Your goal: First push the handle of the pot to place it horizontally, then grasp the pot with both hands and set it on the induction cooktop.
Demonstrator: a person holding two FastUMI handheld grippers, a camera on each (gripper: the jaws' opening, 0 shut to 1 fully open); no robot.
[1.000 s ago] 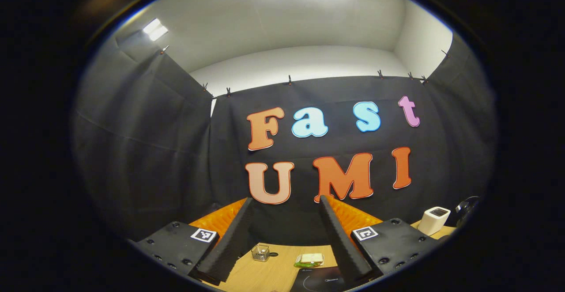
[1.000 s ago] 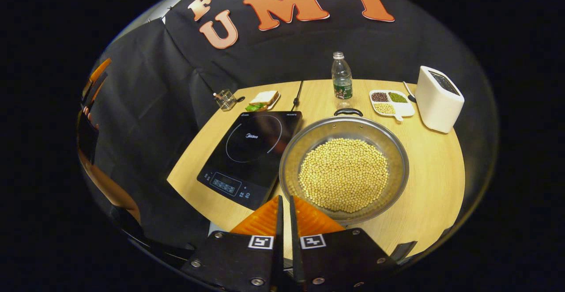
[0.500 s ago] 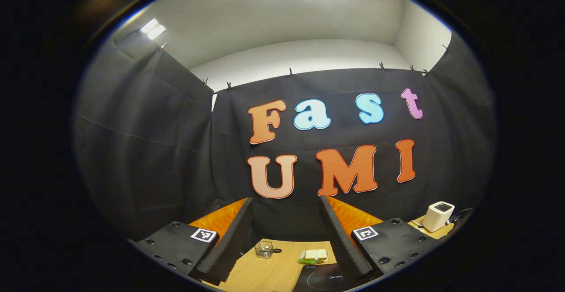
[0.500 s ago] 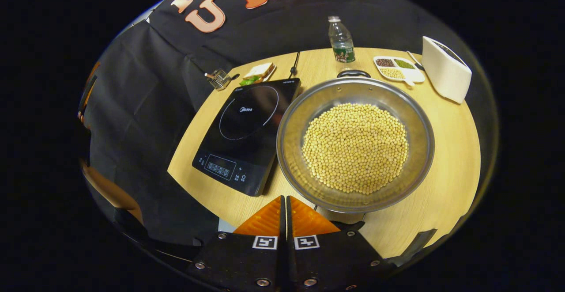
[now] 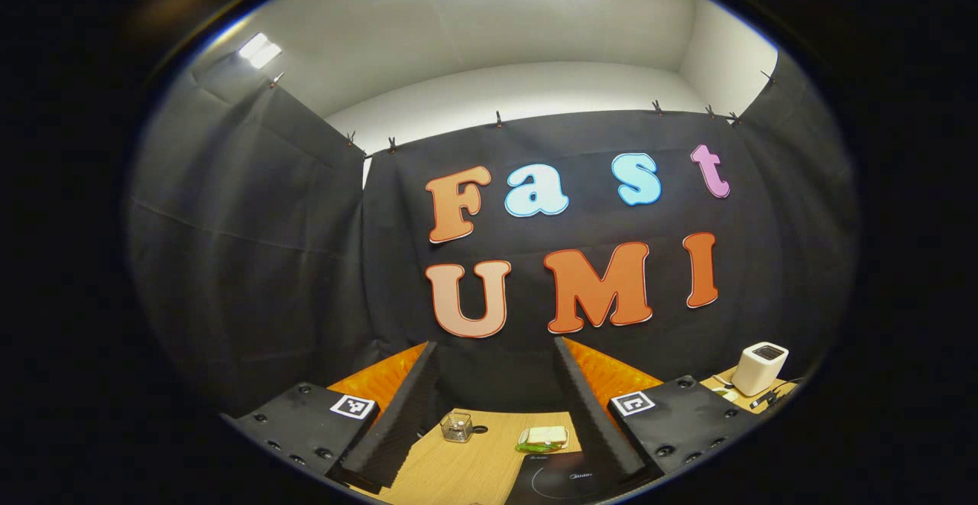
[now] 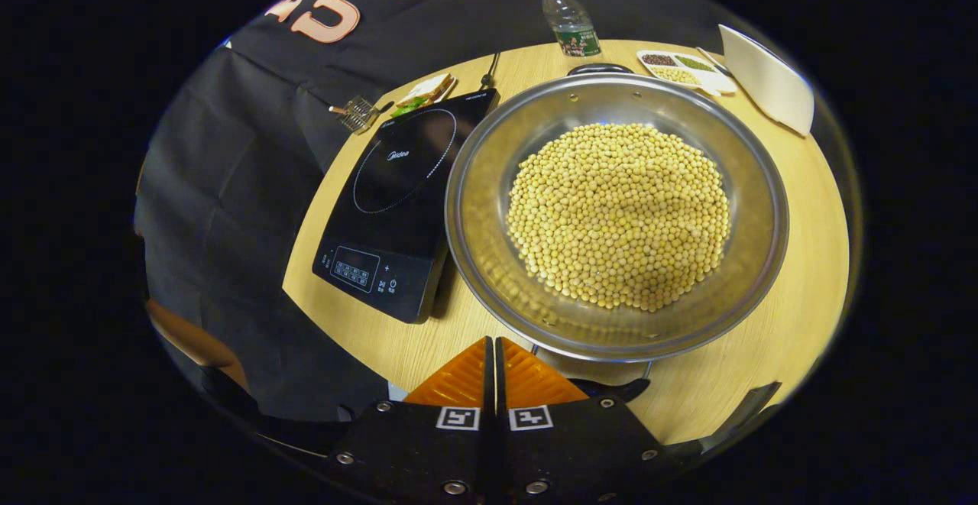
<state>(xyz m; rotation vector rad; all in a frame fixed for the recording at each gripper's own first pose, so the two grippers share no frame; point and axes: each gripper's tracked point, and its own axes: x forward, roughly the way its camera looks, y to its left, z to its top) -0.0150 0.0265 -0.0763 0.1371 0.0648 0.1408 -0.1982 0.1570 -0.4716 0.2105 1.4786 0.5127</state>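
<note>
We see the pot [image 6: 474, 215] right of the cooktop [image 6: 382, 215], bottle [image 6: 569, 20] at the tabletop's [image 6: 795, 260] far edge, beans [image 6: 619, 215] in the pot

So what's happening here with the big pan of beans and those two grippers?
A person is working two handheld grippers at a wooden table. The right gripper, fingers together and holding nothing, is at the near handle of a metal pot full of soybeans. The pot sits on the table beside the induction cooktop, not on it. The left gripper is open, raised and aimed at the booth wall, with a sandwich on the table beyond it.
</note>
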